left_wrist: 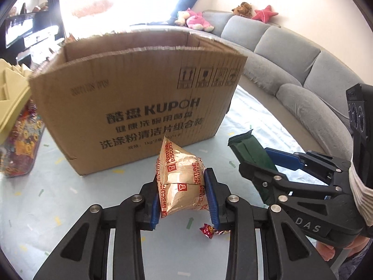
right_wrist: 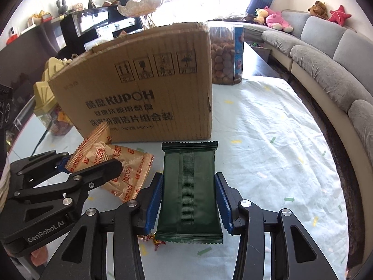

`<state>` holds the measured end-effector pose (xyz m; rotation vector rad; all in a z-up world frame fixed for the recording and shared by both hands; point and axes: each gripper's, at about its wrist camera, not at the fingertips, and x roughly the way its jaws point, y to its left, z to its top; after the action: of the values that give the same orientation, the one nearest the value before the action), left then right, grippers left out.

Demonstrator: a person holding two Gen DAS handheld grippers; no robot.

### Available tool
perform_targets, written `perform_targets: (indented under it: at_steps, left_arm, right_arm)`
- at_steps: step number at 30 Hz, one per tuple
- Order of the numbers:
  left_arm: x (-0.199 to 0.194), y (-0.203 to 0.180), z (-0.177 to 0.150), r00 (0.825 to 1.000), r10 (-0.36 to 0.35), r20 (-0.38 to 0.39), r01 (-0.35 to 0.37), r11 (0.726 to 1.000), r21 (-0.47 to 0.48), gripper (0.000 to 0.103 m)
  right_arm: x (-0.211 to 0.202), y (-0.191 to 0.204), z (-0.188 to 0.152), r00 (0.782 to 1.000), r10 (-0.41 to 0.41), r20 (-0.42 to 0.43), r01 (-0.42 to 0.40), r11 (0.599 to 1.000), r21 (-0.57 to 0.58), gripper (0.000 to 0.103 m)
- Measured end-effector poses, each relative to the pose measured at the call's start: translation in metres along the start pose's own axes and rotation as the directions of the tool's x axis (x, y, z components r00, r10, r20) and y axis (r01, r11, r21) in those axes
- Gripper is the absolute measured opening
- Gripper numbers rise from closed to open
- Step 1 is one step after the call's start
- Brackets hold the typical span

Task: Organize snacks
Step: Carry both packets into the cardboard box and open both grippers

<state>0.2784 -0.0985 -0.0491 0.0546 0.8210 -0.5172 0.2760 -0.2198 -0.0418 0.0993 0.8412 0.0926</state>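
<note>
Both packs are gripped: left gripper [left_wrist: 184, 198] jaws clamped on the gold foil biscuit packet [left_wrist: 180, 182] at lower centre, right gripper [right_wrist: 188, 200] jaws on the dark green wrapper [right_wrist: 188, 186]. Next, I'd judge, carry both over the tall rim of the brown cardboard box [left_wrist: 139, 107] behind.

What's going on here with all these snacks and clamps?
A person is tidying snacks with a hand-held gripper in each hand. The left hand-held gripper is shut on a gold biscuit packet, and the right hand-held gripper is shut on a dark green packet. An open cardboard box stands just behind them, and a small wrapped candy lies on the table.
</note>
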Motion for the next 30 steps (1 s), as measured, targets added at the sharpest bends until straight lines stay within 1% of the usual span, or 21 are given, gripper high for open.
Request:
perform_targets:
  at_steps: [8, 10, 15, 23, 30]
  left_arm:
    - [-0.032, -0.005, 0.006, 0.996, 0.039, 0.086, -0.038, 0.999, -0.013, 0.033]
    - [-0.042, -0.006, 0.008, 0.993, 0.045, 0.112, -0.043, 0.999, -0.016, 0.033]
    - [-0.067, 0.002, 0.015, 0.983, 0.061, 0.175, -0.058, 0.998, -0.021, 0.033]
    - [-0.097, 0.007, 0.036, 0.959, 0.093, 0.269, -0.095, 0.995, -0.005, 0.033]
    - [-0.113, 0.012, 0.057, 0.937, 0.118, 0.329, -0.123, 0.992, -0.005, 0.033]
  right_arm:
    - [-0.026, 0.005, 0.008, 0.997, 0.033, 0.065, -0.033, 0.999, 0.001, 0.045]
    - [-0.039, 0.011, 0.007, 0.995, 0.036, 0.089, -0.035, 0.999, -0.005, 0.045]
    - [-0.056, 0.019, 0.019, 0.988, 0.053, 0.142, -0.051, 0.998, -0.021, 0.045]
    - [-0.078, 0.030, 0.041, 0.972, 0.071, 0.223, -0.063, 0.997, -0.042, 0.045]
    - [-0.089, 0.035, 0.062, 0.957, 0.079, 0.279, -0.064, 0.996, -0.062, 0.045]
